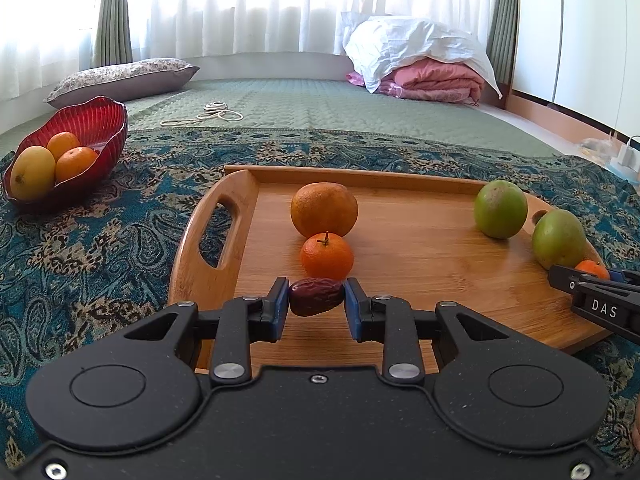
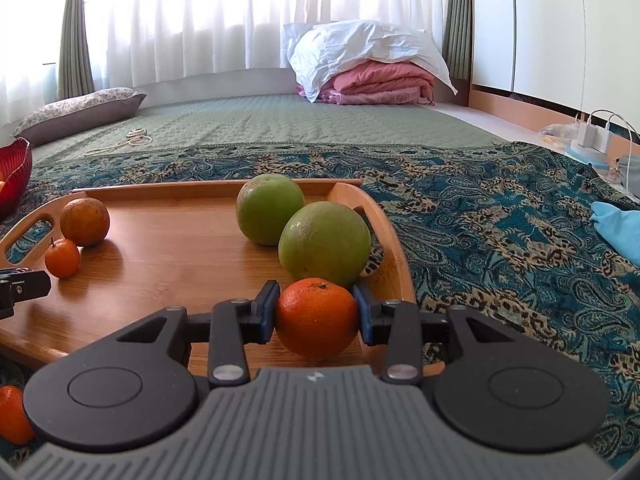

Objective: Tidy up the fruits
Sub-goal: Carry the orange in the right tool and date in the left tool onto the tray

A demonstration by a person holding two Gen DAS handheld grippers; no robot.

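Left tongs (image 1: 316,300) closed on a brown date (image 1: 316,297), blue pads (image 1: 281,304) pressed to both ends, low centre of the left wrist frame, over the near edge of the wooden tray (image 1: 420,264). Just beyond the date, a small tangerine (image 1: 327,255) touching a larger orange (image 1: 324,210), mid-frame. Two green fruits (image 1: 501,209) at the right of the tray, close together (whether touching, cannot tell from this view). Red bowl (image 1: 102,120) at the upper left on the patterned blanket (image 1: 100,240), holding a yellow mango (image 1: 32,173) and two oranges (image 1: 76,164).

Right tongs (image 2: 316,316) clamped on a mandarin (image 2: 316,317), lower centre of the right wrist frame, at the tray's right end just in front of the nearer green fruit (image 2: 324,238). Another small orange fruit (image 2: 14,414) at the lower left edge, off the tray on the blanket. Pillow (image 2: 80,114) at upper left and folded pink quilt (image 2: 384,82) under a white cloth at upper centre, both on the bed.
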